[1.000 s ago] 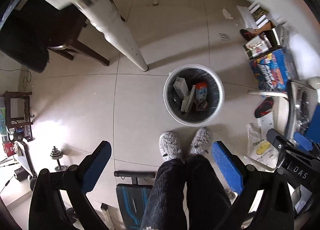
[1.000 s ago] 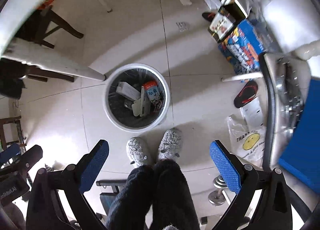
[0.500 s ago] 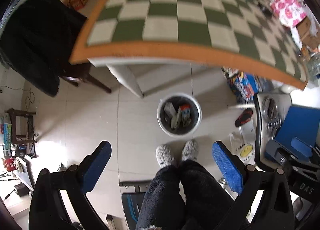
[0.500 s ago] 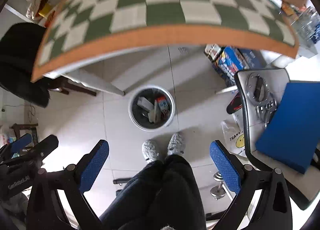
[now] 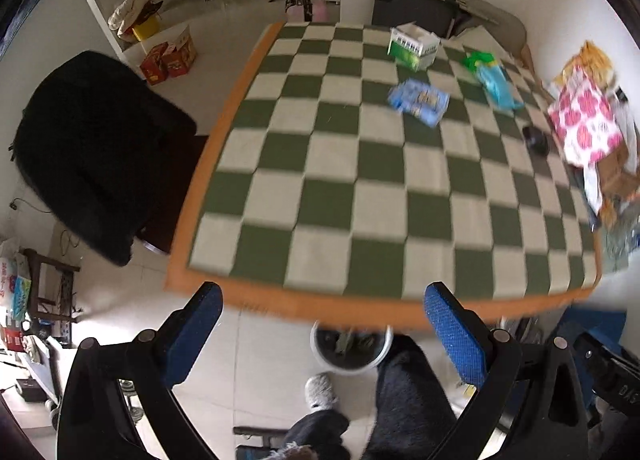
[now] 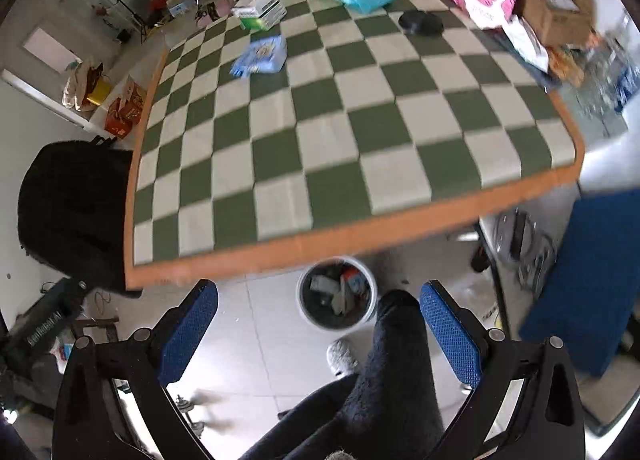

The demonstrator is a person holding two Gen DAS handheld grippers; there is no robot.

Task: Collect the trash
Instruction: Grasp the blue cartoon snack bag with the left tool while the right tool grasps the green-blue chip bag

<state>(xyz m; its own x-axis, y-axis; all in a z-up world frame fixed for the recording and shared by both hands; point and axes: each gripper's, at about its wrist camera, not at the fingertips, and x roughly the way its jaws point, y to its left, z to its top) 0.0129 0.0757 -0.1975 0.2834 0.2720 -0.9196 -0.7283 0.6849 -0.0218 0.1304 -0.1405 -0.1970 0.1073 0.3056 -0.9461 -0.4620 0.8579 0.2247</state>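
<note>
The left gripper and right gripper have black frames with round bolts and blue textured pads. The person's legs wear dark, seemingly fleecy trousers and fuzzy grey slippers.

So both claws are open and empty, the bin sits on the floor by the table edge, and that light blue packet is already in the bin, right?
Not quite. The light blue packet is not in the bin; it lies on the checkered tablecloth, as the right wrist view shows. The rest holds: the left claw and right claw are open and empty, and the bin sits on the floor by the table edge.
</note>
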